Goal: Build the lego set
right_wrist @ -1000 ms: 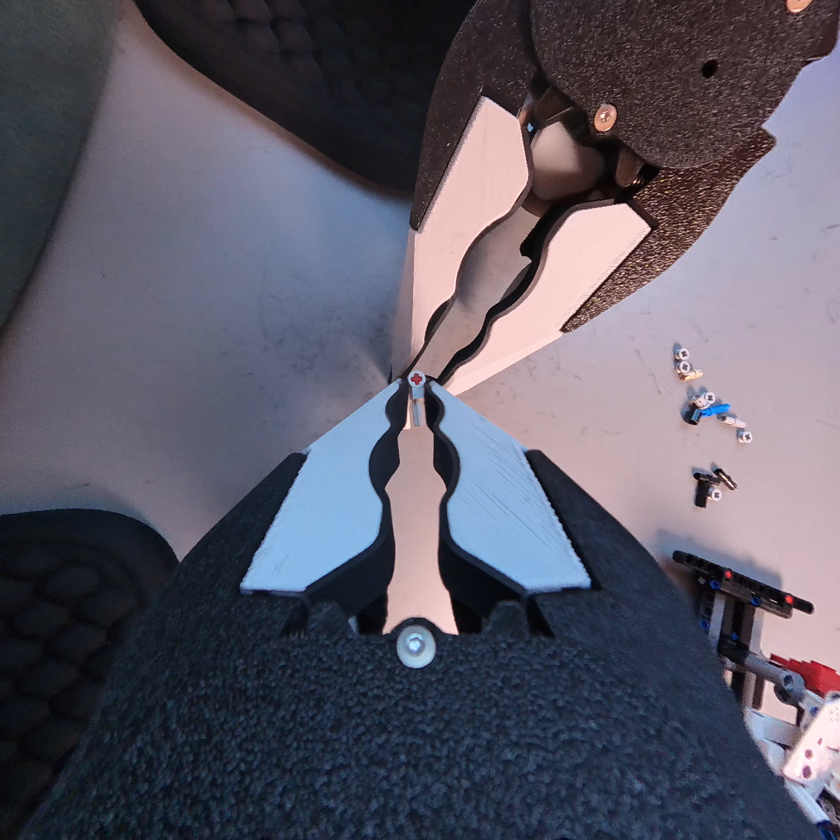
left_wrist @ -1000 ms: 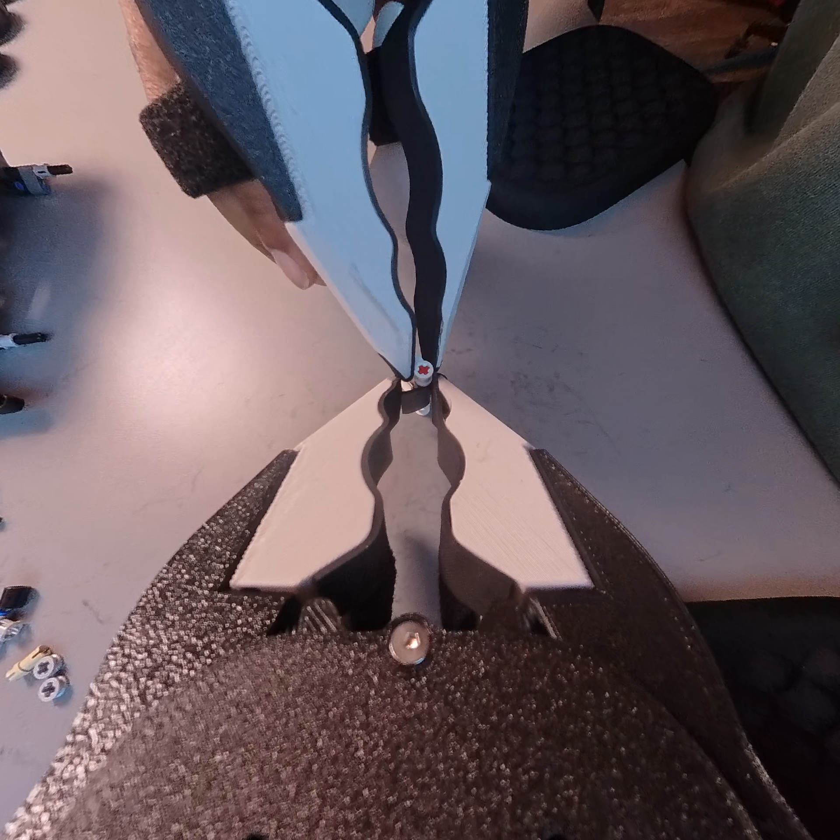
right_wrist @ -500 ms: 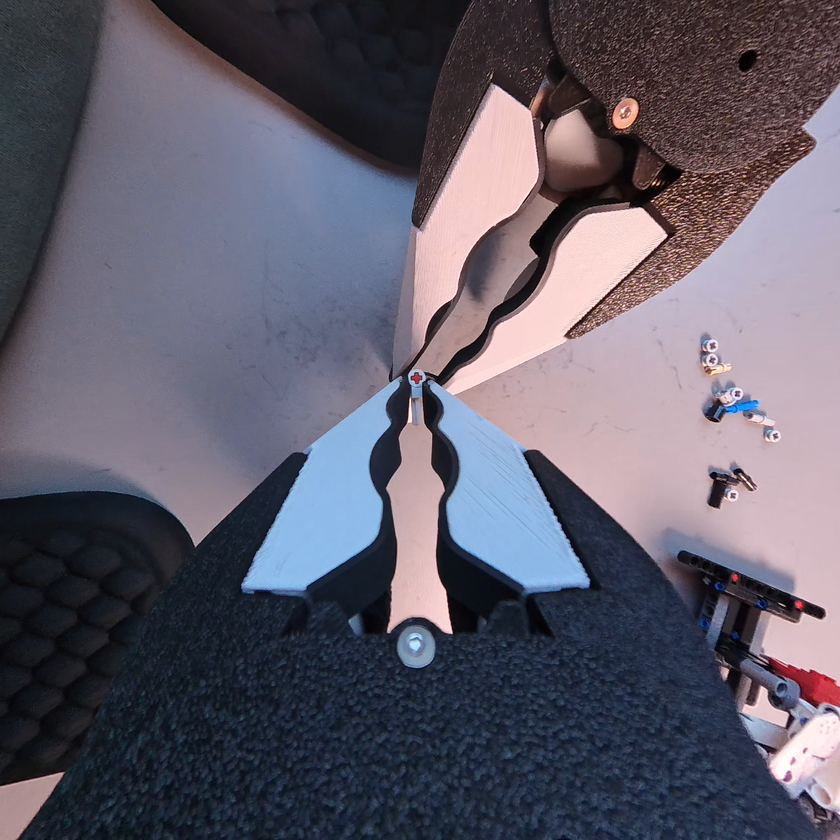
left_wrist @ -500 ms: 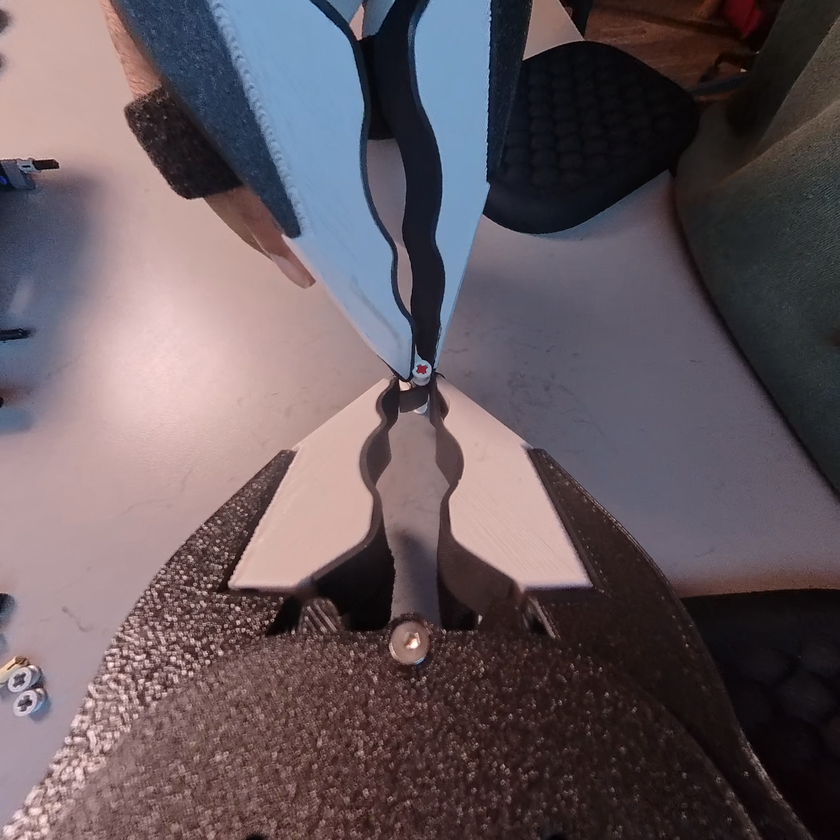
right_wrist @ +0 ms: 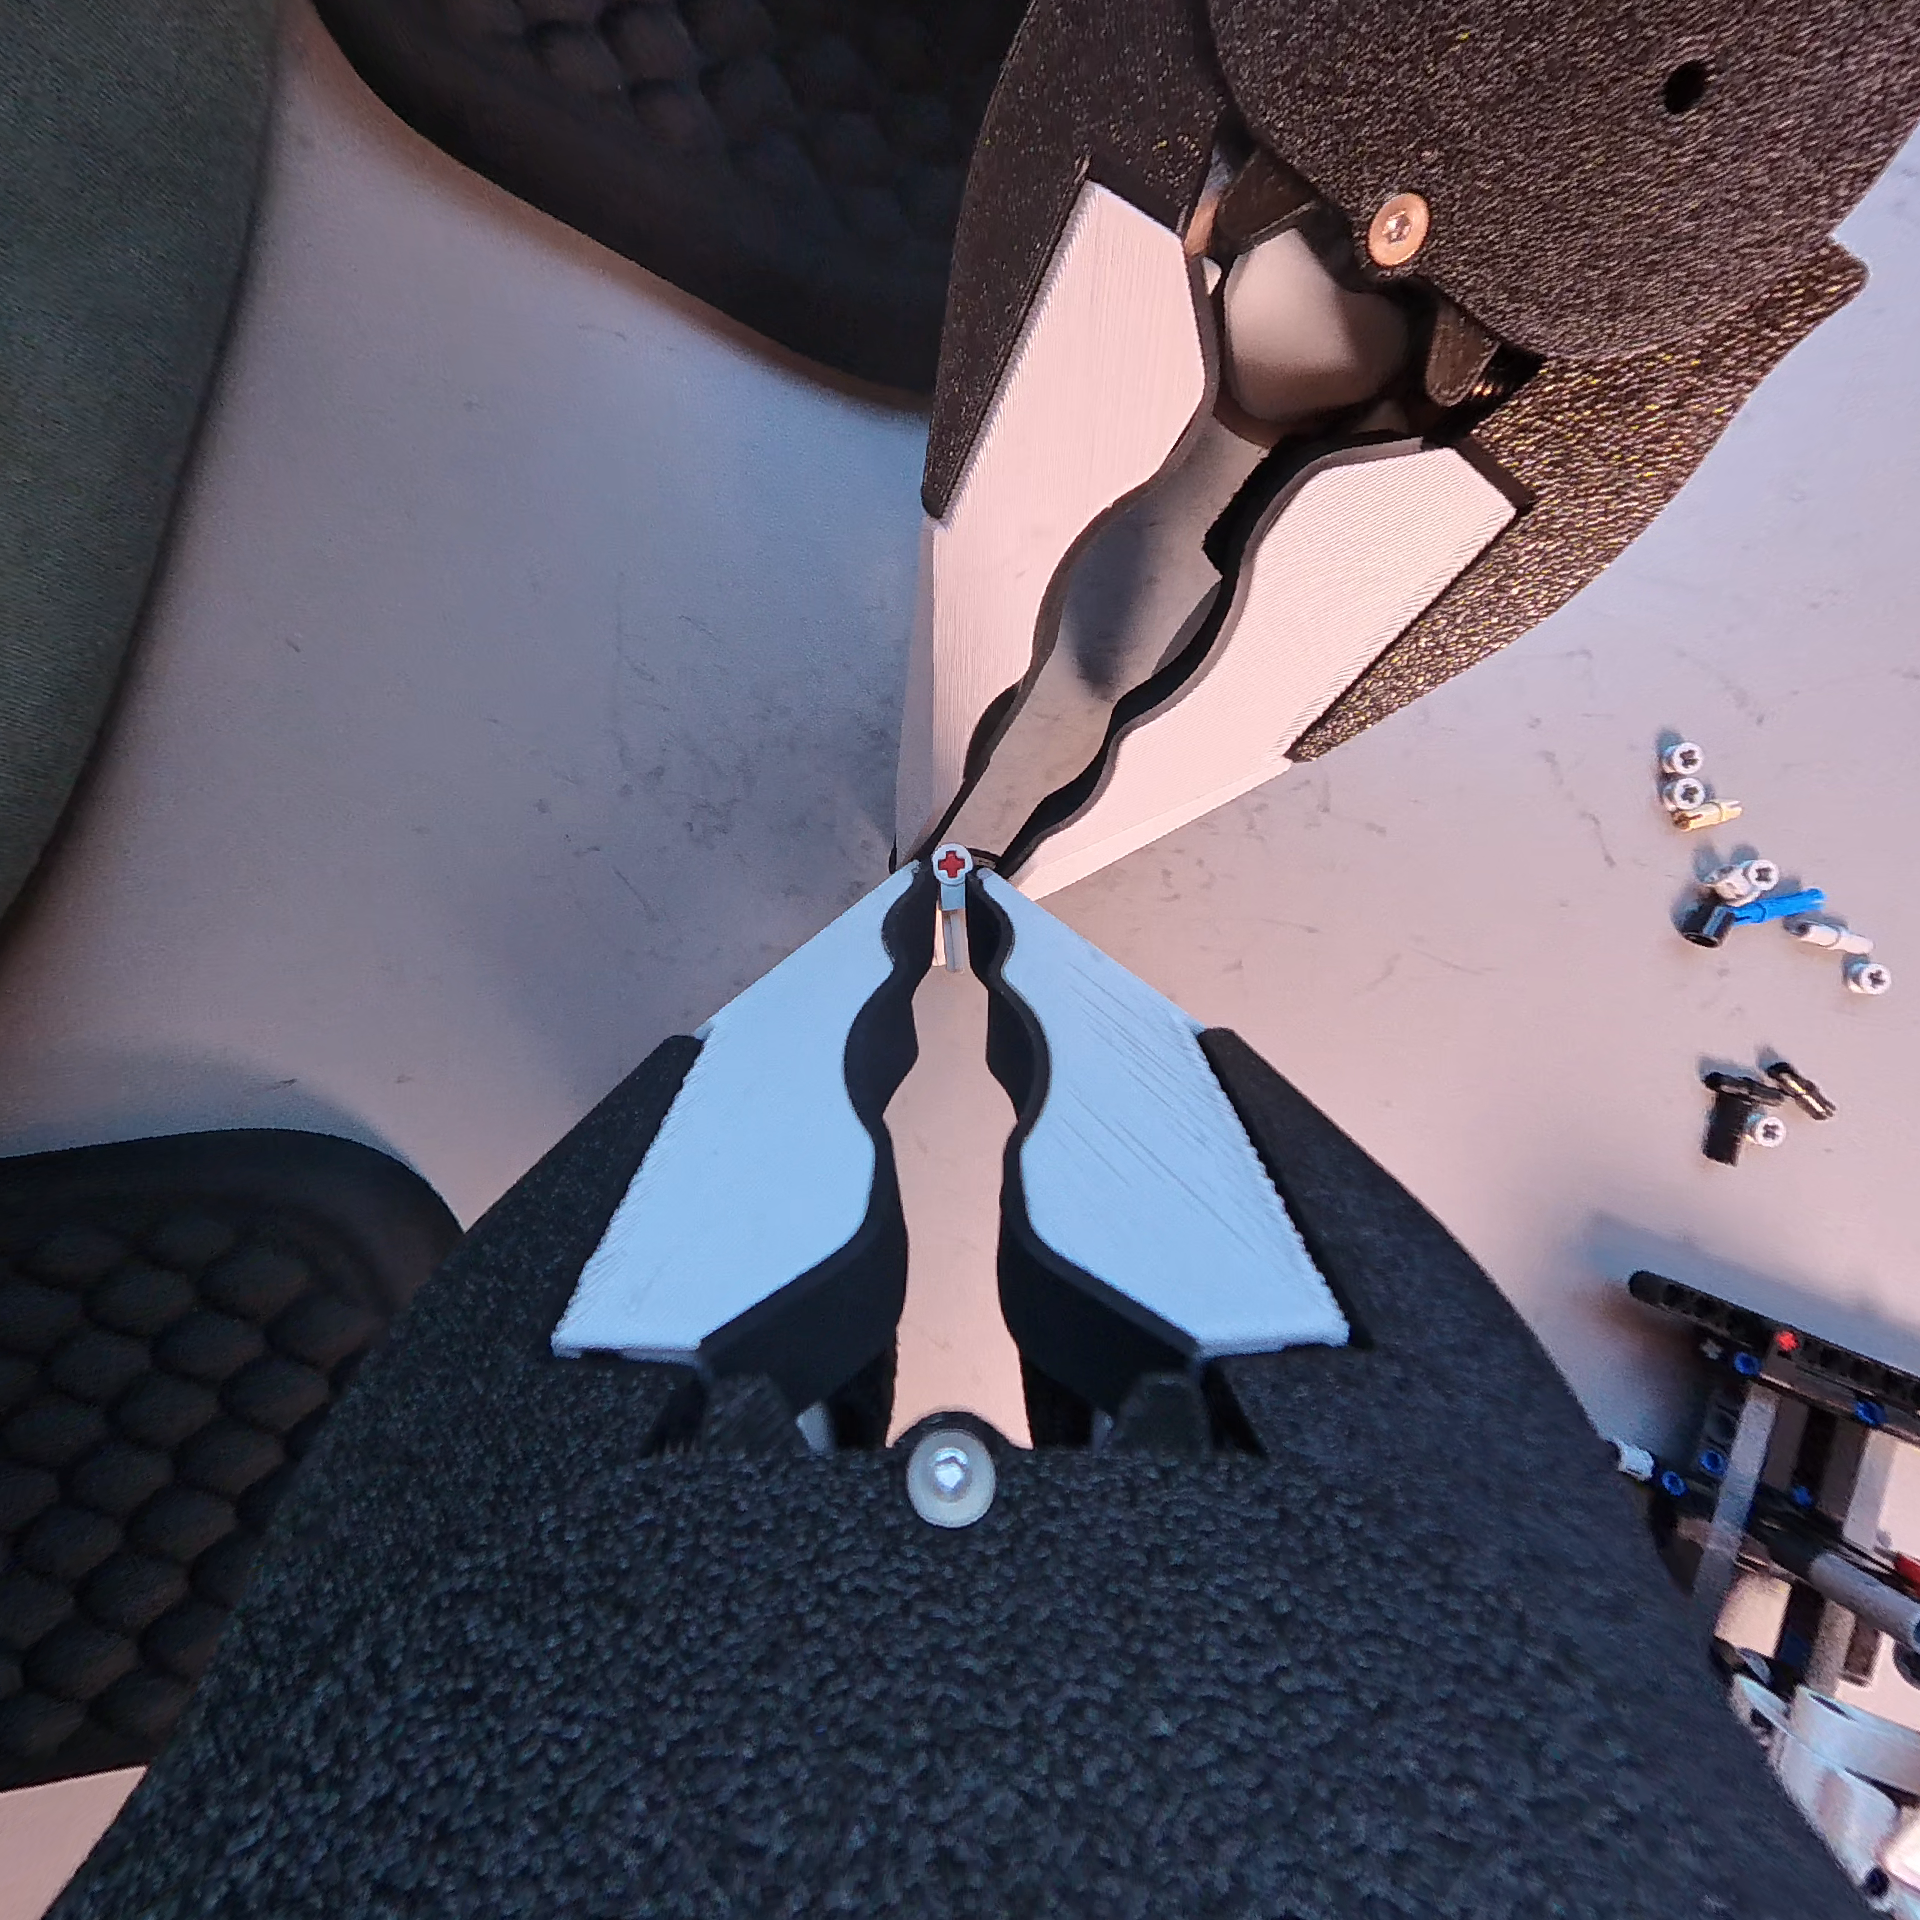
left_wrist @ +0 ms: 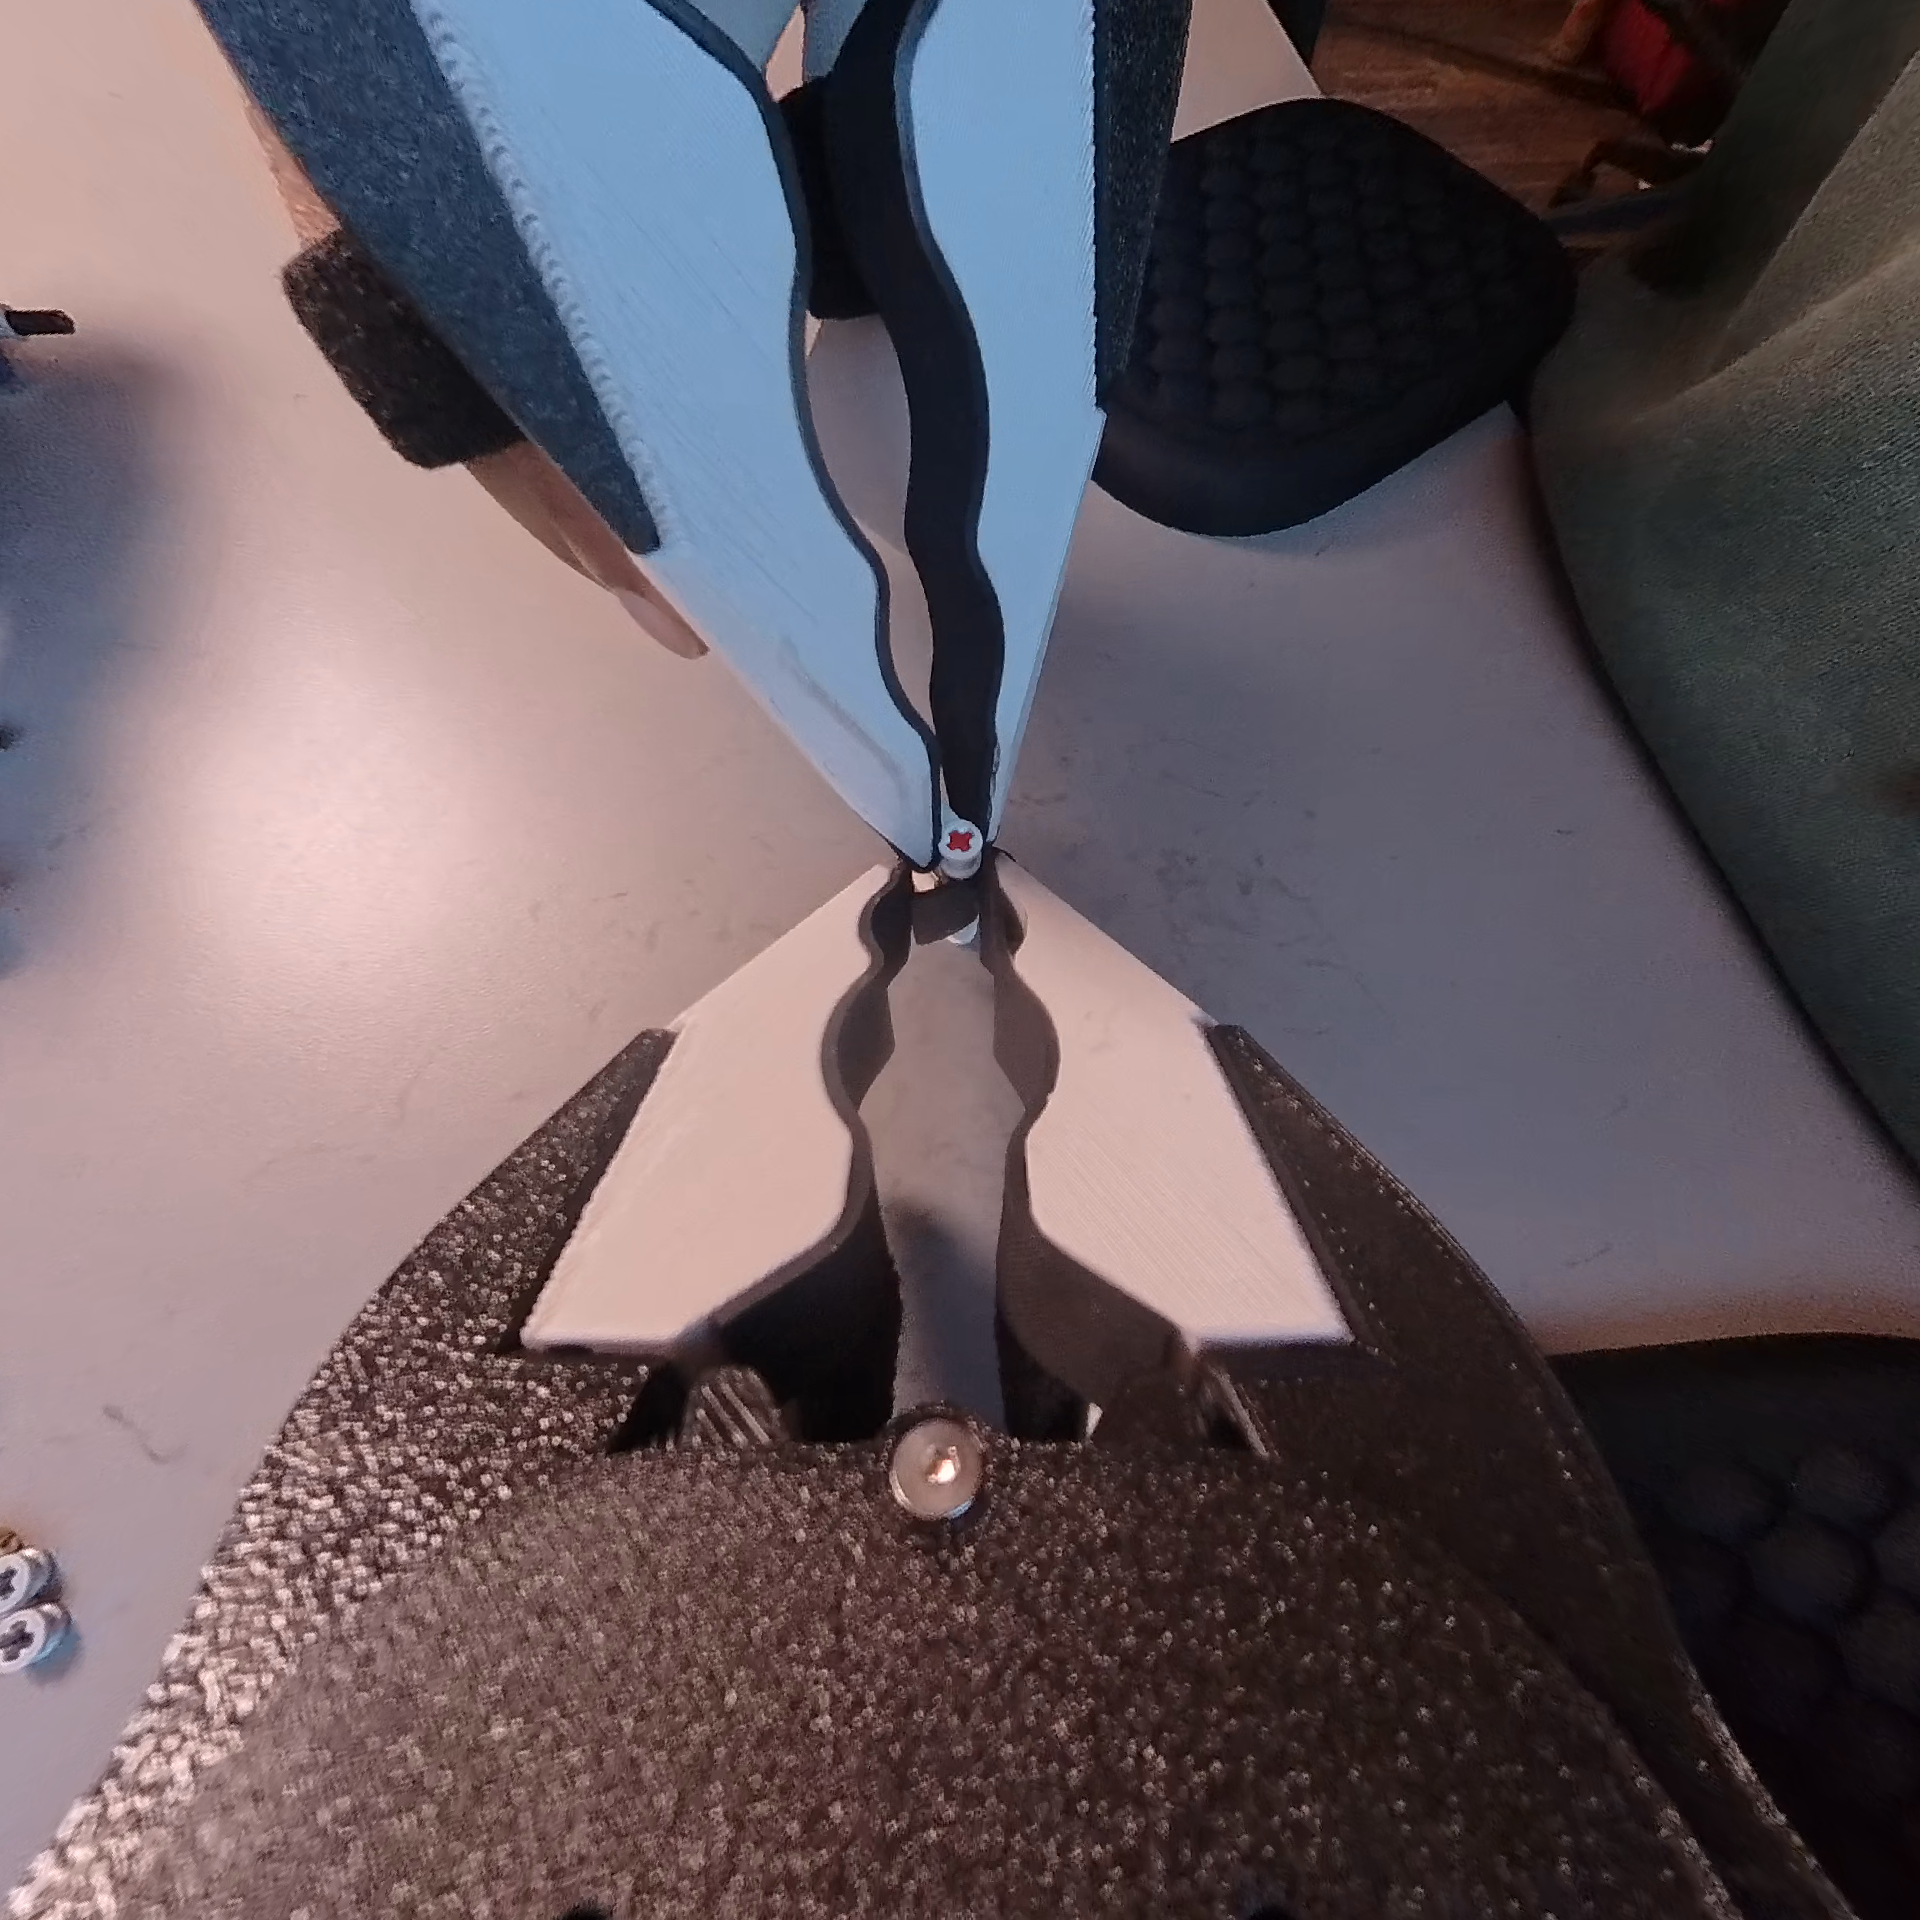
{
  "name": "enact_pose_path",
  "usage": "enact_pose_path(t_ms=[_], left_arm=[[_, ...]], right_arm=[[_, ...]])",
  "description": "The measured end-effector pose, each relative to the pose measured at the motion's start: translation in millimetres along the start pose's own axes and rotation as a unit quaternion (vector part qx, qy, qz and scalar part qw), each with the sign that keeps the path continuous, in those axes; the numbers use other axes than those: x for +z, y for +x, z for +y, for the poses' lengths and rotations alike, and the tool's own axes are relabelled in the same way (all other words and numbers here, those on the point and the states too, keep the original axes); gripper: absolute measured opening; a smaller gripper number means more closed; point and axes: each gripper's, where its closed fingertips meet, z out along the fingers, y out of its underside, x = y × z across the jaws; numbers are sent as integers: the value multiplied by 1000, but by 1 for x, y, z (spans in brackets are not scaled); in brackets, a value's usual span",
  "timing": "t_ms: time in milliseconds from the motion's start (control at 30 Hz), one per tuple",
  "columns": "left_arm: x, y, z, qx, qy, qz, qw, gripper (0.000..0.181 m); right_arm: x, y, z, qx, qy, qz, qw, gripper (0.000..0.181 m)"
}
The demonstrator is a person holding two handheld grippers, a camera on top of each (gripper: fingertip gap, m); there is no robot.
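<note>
My two grippers meet tip to tip above the pale table (left_wrist: 312, 935). My right gripper (right_wrist: 948, 883) is shut on a small light-grey lego piece with a red cross-shaped axle end (right_wrist: 951, 862); its grey stem lies between my fingers. In the left wrist view this piece (left_wrist: 961, 840) shows at the tip of the right gripper, which comes down from the top. My left gripper (left_wrist: 951, 899) is shut on a small black piece (left_wrist: 938, 916), right against the grey piece. In the right wrist view the left gripper (right_wrist: 961, 844) comes in from the upper right.
Loose small lego pins and bushes (right_wrist: 1756, 914) lie at the right, with a partly built black and grey model (right_wrist: 1787, 1455) at the lower right. Two grey bushes (left_wrist: 21, 1600) lie at the lower left. A black mesh seat (left_wrist: 1330, 312) and green fabric (left_wrist: 1766, 520) border the table. The grippers are tip to tip, or close to it. Left tips and right tips are each some 20 cm from the black mesh seat (left_wrist: 1330, 312).
Both grippers stay tip to tip with the same pieces. They have drifted together a little over the table, so the loose parts have shifted towards the edges of both views.
</note>
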Motion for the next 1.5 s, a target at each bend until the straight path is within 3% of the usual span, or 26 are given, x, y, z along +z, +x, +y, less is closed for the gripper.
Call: enact_pose_path(t_ms=[600,667,700,800,900,1067,1133,1200,1333,1500], left_arm=[[2,1,3,8,-13,-8,1000,13],[1,1,15,-5,-52,-18,999,51],[-2,4,15,-20,-44,-14,999,59],[-16,11,2,-38,18,-20,999,55],[-28,21,-23,-64,103,6,993,54],[-59,29,-75,-90,252,47,962,37],[-65,37,-89,-64,273,44,959,28],[-64,40,-94,-26,266,13,964,15],[-69,31,-97,21,250,-75,965,6],[-67,1,-75,117,131,-259,950,6]], right_arm=[[2,-3,0,-4,6,16,1000,5],[2,-6,-1,-6,37,23,999,4],[0,-6,1,-11,51,37,998,4],[-18,-9,-9,-30,144,105,984,5],[-44,-12,-26,-83,222,214,948,5],[-81,-26,-57,-140,289,327,889,4],[-91,-31,-66,-152,301,344,876,4],[-100,-32,-72,-147,321,350,868,4],[-107,-22,-65,-81,353,335,870,5],[-103,1,-33,85,373,297,875,41]])
